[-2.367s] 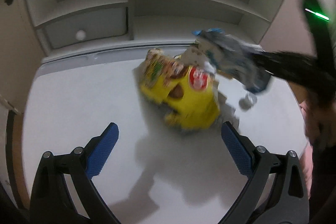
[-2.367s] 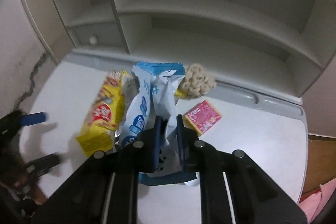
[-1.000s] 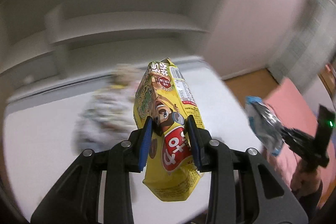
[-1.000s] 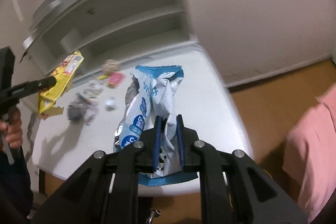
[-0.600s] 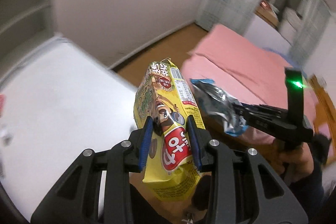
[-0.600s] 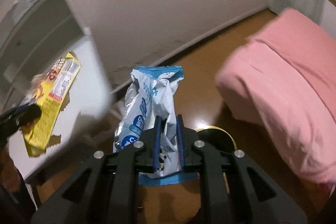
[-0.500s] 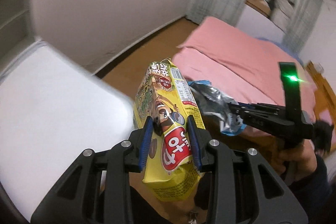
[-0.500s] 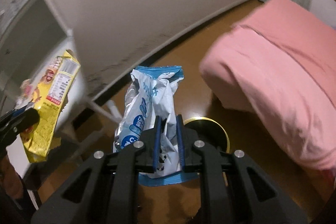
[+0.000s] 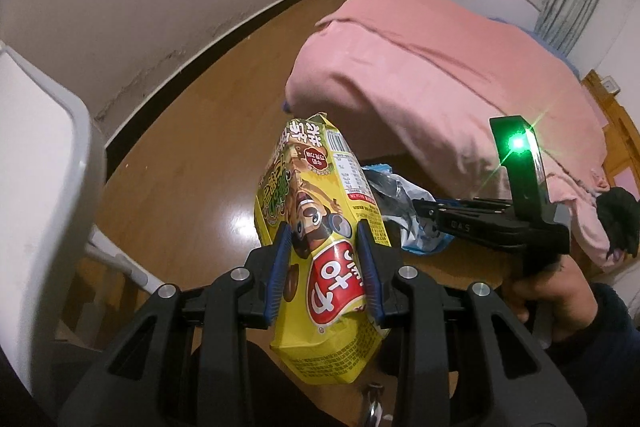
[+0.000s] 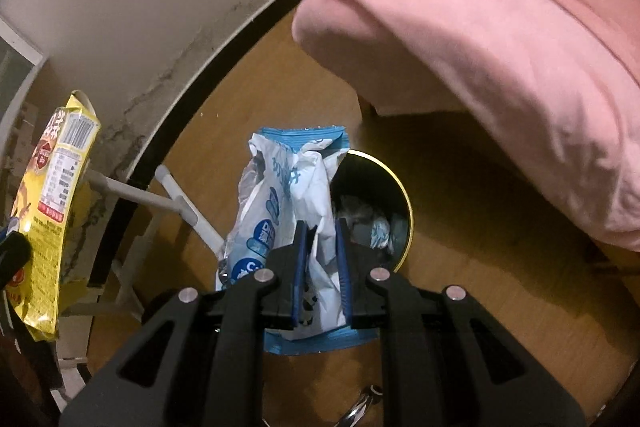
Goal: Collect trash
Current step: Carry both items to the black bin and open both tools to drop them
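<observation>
My left gripper [image 9: 324,233] is shut on a yellow snack bag [image 9: 320,227] and holds it upright in the air over the wooden floor. My right gripper [image 10: 321,233] is shut on a crumpled blue and white wrapper [image 10: 280,211]. It holds the wrapper just above and left of a round black bin with a yellow rim [image 10: 404,203], which has trash inside. In the left wrist view the right gripper [image 9: 420,207] and its wrapper [image 9: 400,195] sit just right of the yellow bag. The yellow bag also shows at the left of the right wrist view [image 10: 48,211].
A bed with a pink blanket [image 9: 440,67] fills the right side, close to the bin. The white desk's edge [image 9: 52,147] and its legs [image 10: 180,203] are at the left. A pale wall with a dark skirting board [image 9: 180,59] runs behind.
Both grippers have swung away from the desk toward the floor, each keeping its bag. The bin has come closer under the right gripper's wrapper.
</observation>
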Available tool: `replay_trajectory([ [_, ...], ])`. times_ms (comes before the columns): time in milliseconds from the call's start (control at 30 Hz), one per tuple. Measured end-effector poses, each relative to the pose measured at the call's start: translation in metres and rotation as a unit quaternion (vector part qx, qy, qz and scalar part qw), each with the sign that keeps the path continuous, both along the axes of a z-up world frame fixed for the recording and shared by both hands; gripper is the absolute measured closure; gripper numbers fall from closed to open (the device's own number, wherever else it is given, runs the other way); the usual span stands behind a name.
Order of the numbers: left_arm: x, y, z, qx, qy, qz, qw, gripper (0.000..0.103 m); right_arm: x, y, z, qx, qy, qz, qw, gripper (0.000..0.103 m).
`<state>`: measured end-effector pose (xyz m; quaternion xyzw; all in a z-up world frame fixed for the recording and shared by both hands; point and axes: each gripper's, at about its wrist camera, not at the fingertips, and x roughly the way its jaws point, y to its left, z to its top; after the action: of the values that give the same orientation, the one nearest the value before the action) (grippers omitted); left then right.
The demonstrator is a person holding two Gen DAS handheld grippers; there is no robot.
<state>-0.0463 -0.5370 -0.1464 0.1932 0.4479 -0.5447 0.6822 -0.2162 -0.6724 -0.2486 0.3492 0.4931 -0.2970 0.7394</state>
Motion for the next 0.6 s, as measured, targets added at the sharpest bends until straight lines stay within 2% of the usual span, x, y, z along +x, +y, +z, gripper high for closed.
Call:
replay_trajectory([
  [233, -0.005, -0.015, -0.021, 0.025, 0.001, 0.002, 0.9997, 0.07, 0.013, -0.003, -0.018, 0.013, 0.007, 0.001, 1.0, 0.088],
  [367, -0.007, -0.017, -0.029, 0.034, 0.005, -0.001, 0.9994, 0.07, 0.007, -0.01, -0.023, 0.021, 0.003, -0.01, 1.0, 0.087],
  [400, -0.01, -0.013, -0.027, 0.036, 0.006, -0.002, 0.9993, 0.07, 0.005, -0.012, -0.023, 0.023, 0.001, -0.012, 1.0, 0.081],
  [433, -0.011, -0.014, -0.028, 0.038, 0.007, -0.004, 0.9992, 0.07, 0.004, -0.015, -0.023, 0.025, -0.001, -0.014, 1.0, 0.058],
  [500, -0.012, -0.019, -0.034, 0.041, 0.008, -0.008, 0.9991, 0.07, 0.0, -0.018, -0.022, 0.018, -0.002, -0.022, 1.0, 0.036],
  [600, -0.015, -0.026, -0.04, 0.047, 0.01, -0.015, 0.9988, 0.07, -0.006, -0.021, -0.02, 0.015, -0.005, -0.026, 1.0, 0.036],
])
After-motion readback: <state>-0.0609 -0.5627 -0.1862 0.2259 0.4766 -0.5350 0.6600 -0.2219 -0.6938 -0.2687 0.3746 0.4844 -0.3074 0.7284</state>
